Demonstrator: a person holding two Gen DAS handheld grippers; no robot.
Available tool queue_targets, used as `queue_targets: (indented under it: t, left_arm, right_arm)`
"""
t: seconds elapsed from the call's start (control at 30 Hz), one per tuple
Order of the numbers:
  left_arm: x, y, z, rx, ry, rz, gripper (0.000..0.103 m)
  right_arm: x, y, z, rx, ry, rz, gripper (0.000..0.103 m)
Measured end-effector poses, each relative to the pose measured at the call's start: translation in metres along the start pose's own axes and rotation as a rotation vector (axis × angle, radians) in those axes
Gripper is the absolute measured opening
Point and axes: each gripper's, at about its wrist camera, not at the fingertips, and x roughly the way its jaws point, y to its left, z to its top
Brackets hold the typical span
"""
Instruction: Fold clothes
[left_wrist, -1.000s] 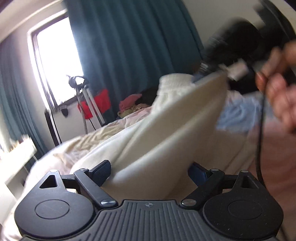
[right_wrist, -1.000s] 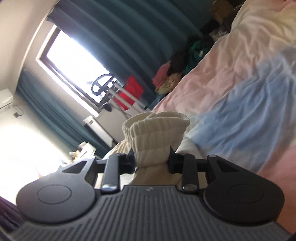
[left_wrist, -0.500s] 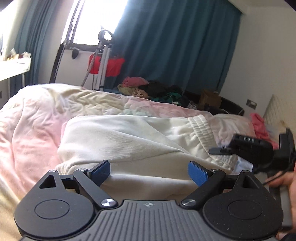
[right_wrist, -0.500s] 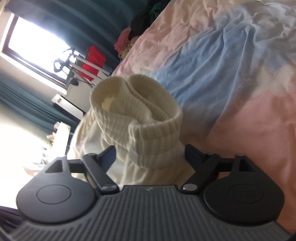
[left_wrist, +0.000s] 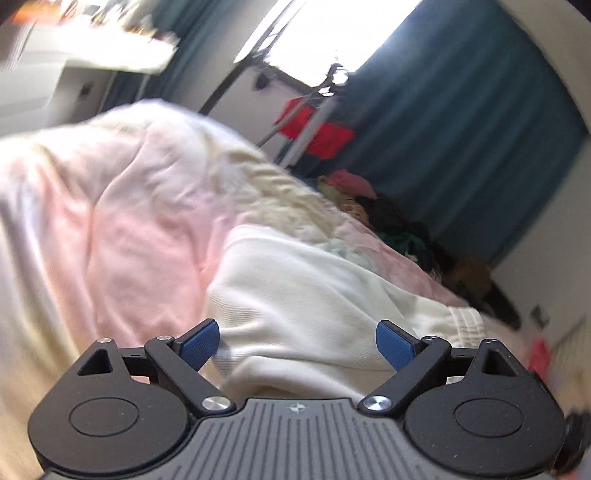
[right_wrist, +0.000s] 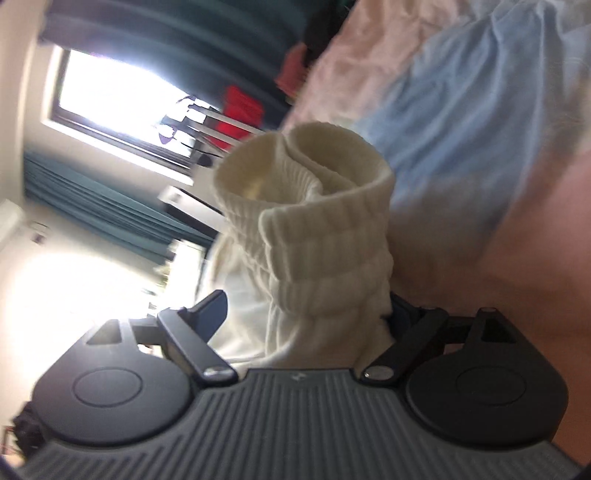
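Cream cotton-fleece garment (left_wrist: 306, 291), thick and matte, with a ribbed knit cuff (right_wrist: 314, 214): lies spread on the bed, body folded over in the left wrist view, its gathered ribbed band (left_wrist: 465, 325) at the far right end. Judged soft, limp and light; no stiffness to hold a crease by itself, so folds need laying flat and pressing. Fleece surface looks grippy, not slippery; nothing fragile

Cuff: bunched tube of rib knit, doubled over itself, standing up between the fingers of the right gripper (right_wrist: 306, 317). Jaws have just been opening; the cuff sits between the pads, right-hand pad half hidden behind cloth, left-hand pad clear of it. Reads as released, not clamped

Left gripper (left_wrist: 297, 345): blue pads spread wide over the near folded edge of the garment, nothing pinched

Where to take hold (judgement): rib band and cuff are the thickest, firmest parts and give the surest pinch; a folded edge of the body is second best. A single fleece layer mid-panel would likely bunch

Bed cover (left_wrist: 122, 236): crumpled soft quilt, pink and pale yellow patches, blue patch (right_wrist: 461, 110) in the right wrist view. Beyond: heap of mixed clothes (left_wrist: 369, 199) at the bed's far edge, teal curtains (left_wrist: 461, 122), bright window (right_wrist: 118, 92), metal stand with red fabric (left_wrist: 317, 133)
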Motion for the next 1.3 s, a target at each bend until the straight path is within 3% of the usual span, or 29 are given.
queue_targets:
  t: [0.1, 0.17, 0.23, 0.37, 0.43, 0.57, 0.7, 0.83, 1.03, 1.3]
  left_arm:
    - [0.019, 0.024, 0.005, -0.137, 0.119, -0.023, 0.096]
    - [0.028, 0.038, 0.002, -0.233, 0.181, -0.038, 0.096]
    - [0.028, 0.043, 0.002, -0.265, 0.181, -0.049, 0.096]
    - [0.025, 0.037, 0.003, -0.225, 0.175, -0.062, 0.088]
    - [0.023, 0.034, 0.004, -0.209, 0.174, -0.058, 0.083]
    - [0.015, 0.033, 0.004, -0.206, 0.154, -0.061, 0.063]
    - [0.006, 0.019, 0.006, -0.104, 0.144, -0.040, 0.040]
    - [-0.007, -0.001, 0.014, -0.106, 0.108, -0.113, 0.034]
    - [0.006, -0.071, 0.027, -0.177, 0.105, -0.210, 0.032]
    - [0.095, -0.245, 0.039, -0.068, 0.161, -0.258, 0.030]
  right_arm:
    - [0.007, 0.003, -0.002, -0.039, 0.041, -0.047, 0.089]
    - [0.017, 0.004, -0.007, -0.070, 0.096, -0.124, 0.075]
    - [0.024, 0.006, -0.013, -0.094, 0.127, -0.184, 0.059]
    - [0.018, 0.017, -0.015, -0.130, 0.107, -0.188, 0.041]
    - [0.012, 0.024, -0.015, -0.147, 0.085, -0.171, 0.037]
    - [-0.001, 0.040, -0.019, -0.167, 0.059, -0.121, 0.035]
    - [-0.015, 0.049, -0.018, -0.170, 0.058, -0.089, 0.033]
    - [-0.033, 0.061, -0.006, -0.139, 0.023, -0.079, 0.031]
    - [-0.066, 0.057, 0.046, -0.012, -0.067, -0.052, 0.031]
    - [-0.115, 0.045, 0.169, 0.002, -0.234, -0.134, 0.030]
